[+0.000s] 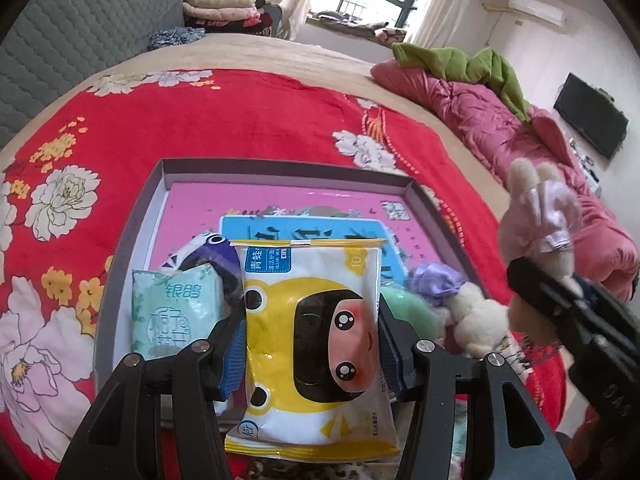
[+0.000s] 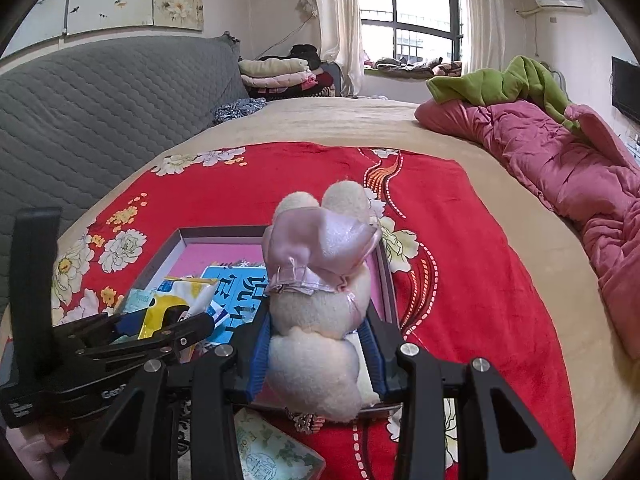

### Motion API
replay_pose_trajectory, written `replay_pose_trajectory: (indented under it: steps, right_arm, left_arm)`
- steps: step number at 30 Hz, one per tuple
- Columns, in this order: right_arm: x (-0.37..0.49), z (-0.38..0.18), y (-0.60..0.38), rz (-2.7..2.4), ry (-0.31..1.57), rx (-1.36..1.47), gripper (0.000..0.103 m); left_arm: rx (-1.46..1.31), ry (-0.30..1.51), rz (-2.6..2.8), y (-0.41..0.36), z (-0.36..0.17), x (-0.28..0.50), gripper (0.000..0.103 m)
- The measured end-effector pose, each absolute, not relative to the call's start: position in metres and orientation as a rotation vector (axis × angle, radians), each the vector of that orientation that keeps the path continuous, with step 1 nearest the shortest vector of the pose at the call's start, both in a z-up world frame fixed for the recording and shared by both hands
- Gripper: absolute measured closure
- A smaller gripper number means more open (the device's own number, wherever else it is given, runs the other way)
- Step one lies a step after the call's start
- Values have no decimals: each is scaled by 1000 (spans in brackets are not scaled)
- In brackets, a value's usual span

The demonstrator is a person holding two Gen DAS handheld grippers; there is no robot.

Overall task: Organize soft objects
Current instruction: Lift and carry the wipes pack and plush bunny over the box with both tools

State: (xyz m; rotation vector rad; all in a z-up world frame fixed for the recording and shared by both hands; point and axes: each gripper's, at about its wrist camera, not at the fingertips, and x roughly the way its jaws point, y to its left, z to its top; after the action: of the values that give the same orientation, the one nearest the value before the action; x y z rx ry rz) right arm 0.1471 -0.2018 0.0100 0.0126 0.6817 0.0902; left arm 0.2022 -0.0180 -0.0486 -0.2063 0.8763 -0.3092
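My left gripper point(image 1: 312, 340) is shut on a yellow frog wet-wipes pack point(image 1: 316, 344), held over the near edge of a grey shallow box point(image 1: 128, 232) on the red floral blanket. In the box lie a green tissue pack point(image 1: 176, 312), a dark patterned soft item point(image 1: 204, 252), a purple flower point(image 1: 436, 280) and a cream plush point(image 1: 476, 320). My right gripper point(image 2: 316, 344) is shut on a cream plush rabbit in a pink dress point(image 2: 320, 280), held above the box's right side point(image 2: 386, 280). The rabbit also shows in the left wrist view point(image 1: 540, 216).
A pink and blue printed sheet point(image 1: 320, 208) lines the box. Another green tissue pack point(image 2: 272, 452) lies on the blanket before the box. A pink quilt point(image 2: 560, 160) with a green cloth lies to the right. A grey headboard point(image 2: 100, 112) is on the left.
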Motion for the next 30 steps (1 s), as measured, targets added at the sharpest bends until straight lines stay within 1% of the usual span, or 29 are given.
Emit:
replay_pose_trajectory:
  steps: [2,6,21,30]
  right_arm:
    - [147,10,-203,84,681,15,62]
    - [148,9,-207,81,684,27,62]
    - [153,-10,-196,100,726,4,62]
    - [158,-22,-197,85,748,1,62]
  left_arm:
    - [-254,880,-360,-21,-48,202,46]
    - [-223,872,-361,-31,-50,200,46]
    - [-251,895,-265,-10,-65,213,46]
    - [-209,900,-231,-10,-68,215,46]
